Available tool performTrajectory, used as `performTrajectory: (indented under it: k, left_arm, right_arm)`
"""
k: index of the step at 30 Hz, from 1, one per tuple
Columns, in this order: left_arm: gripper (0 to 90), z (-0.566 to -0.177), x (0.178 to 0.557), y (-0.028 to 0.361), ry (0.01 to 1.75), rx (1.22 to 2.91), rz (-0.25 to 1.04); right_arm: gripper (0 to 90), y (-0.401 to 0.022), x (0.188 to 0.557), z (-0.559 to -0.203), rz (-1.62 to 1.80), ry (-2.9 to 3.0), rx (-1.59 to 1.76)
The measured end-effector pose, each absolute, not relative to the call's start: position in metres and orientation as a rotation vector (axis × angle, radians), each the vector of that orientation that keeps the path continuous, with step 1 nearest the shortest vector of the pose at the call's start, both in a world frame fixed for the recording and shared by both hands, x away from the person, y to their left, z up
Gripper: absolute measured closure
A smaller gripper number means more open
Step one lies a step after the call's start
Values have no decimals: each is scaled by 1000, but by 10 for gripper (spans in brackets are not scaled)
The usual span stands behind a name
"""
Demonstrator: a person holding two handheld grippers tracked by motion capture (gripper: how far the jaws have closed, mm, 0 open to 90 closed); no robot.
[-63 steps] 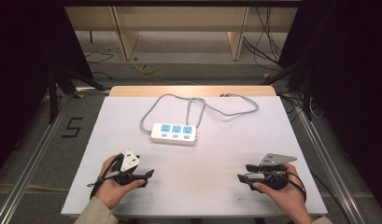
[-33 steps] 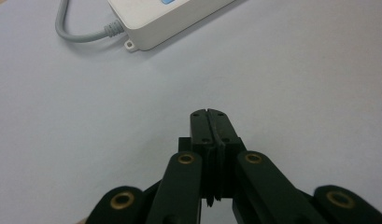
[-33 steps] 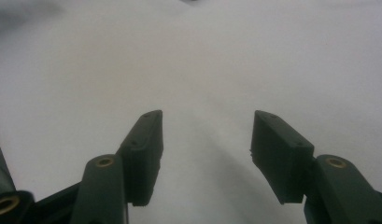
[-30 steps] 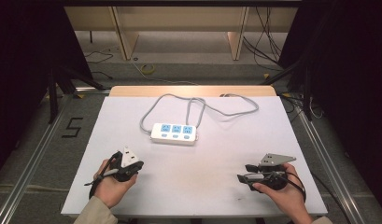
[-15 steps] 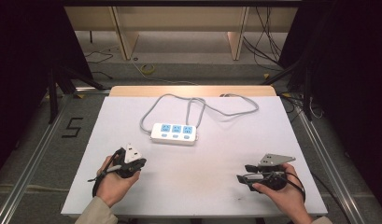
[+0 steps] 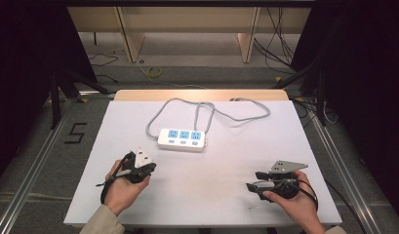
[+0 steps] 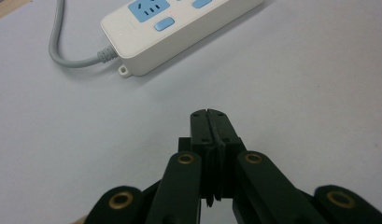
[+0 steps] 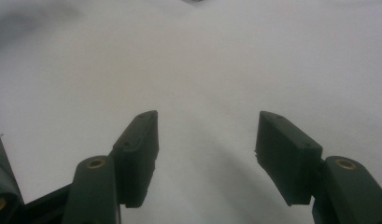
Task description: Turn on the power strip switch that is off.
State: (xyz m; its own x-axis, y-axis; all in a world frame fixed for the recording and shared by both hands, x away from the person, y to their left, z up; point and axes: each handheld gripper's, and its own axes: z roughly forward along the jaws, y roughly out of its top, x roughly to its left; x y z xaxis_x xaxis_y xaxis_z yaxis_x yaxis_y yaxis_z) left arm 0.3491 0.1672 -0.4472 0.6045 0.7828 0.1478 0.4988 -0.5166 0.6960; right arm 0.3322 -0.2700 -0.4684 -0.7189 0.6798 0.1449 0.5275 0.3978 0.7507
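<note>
A white power strip [image 6: 182, 139] with blue sockets lies at the middle of the white table [image 6: 207, 185], its grey cable [image 6: 207, 109] looping behind it. My left gripper [image 6: 147, 168] sits at the front left, held in a hand, jaws pressed together and empty, pointing toward the strip's left end [image 7: 146, 32]. In the left gripper view the shut left gripper [image 7: 210, 115] hovers over bare table a short way from the strip. My right gripper [image 6: 250, 186] rests at the front right, pointing left. In its own view the right gripper [image 8: 205, 126] stands open over bare table.
The table's wooden far edge [image 6: 197, 94] borders a floor with loose cables. A metal rail [image 6: 38, 156] runs along the left side, next to a floor mark "5" [image 6: 75, 132]. Wooden furniture legs [image 6: 131, 34] stand behind.
My left gripper has turned and shifted forward and right, toward the power strip. The right gripper has stayed in place.
</note>
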Motion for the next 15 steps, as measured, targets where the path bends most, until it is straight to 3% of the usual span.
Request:
performTrajectory:
  k: [15]
  left_arm:
    - [897,-442,359,159,1025,2233,610]
  right_arm:
    - [398,-270,332,-468,1213,2460,1073]
